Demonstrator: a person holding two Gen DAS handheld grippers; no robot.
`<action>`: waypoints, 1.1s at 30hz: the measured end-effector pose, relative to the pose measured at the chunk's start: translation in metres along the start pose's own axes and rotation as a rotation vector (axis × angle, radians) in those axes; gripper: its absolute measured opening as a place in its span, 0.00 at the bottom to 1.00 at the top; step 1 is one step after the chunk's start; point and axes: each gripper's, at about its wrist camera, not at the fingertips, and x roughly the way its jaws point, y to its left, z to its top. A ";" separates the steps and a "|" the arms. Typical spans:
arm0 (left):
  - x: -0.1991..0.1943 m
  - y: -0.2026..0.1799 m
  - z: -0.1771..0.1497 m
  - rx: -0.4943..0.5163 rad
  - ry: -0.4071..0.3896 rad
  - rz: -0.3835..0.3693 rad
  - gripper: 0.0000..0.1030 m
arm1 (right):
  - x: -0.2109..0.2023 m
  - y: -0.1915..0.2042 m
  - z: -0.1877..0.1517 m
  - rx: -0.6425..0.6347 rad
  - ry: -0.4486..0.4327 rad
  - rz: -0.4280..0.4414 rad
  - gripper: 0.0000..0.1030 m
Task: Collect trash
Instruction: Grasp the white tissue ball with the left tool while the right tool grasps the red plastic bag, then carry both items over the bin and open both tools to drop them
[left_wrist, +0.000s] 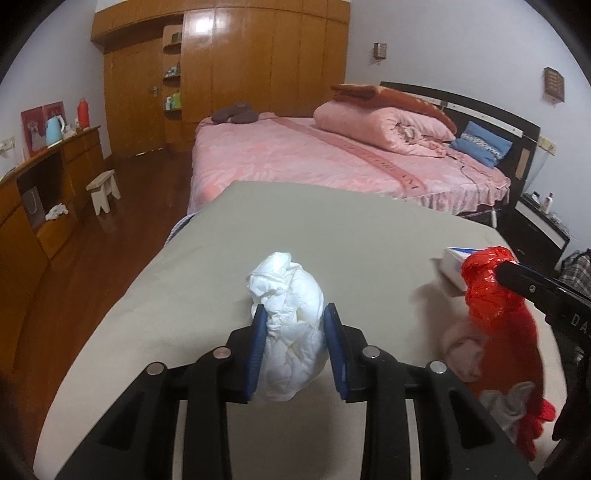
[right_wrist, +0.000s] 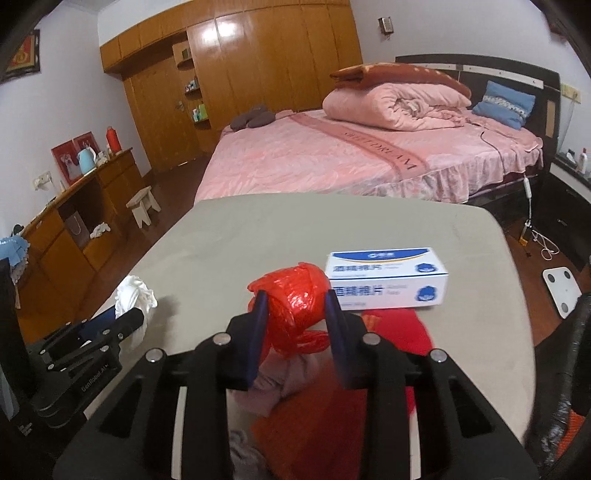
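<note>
**Both grippers loaded over the bedroom table**

Over the grey tabletop in a bedroom, two pieces of rubbish are clamped at once. The left gripper is closed on a crumpled white wad of paper, its blue pads pressing on either side, above the near left part of the surface. The right gripper pinches a red plastic bag; seen from the left-hand camera, the bag's loose tail hangs down below the jaws, over a small heap of pink and grey cloth near the front right edge. A white and blue box stands just behind the bag, towards the right edge. Beyond the far edge lies a bed with a pink cover.

No bin shows in either view, so where the load is bound cannot be told.

The risks look plain enough. The bag is thin and slippery and held only at its bunched top, so it may slide out if the grip slackens. Its trailing end could snag the cloth or nudge the box. The soft paper wad bulges past the pads and may work loose in carrying.
</note>
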 end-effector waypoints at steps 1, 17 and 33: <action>-0.004 -0.006 0.001 0.005 -0.007 -0.007 0.30 | -0.005 -0.003 0.000 0.000 -0.003 -0.006 0.29; -0.048 -0.086 0.010 0.080 -0.047 -0.107 0.30 | -0.079 -0.051 -0.009 0.036 -0.068 -0.075 0.29; -0.097 -0.188 0.005 0.193 -0.096 -0.277 0.30 | -0.161 -0.115 -0.027 0.088 -0.146 -0.189 0.29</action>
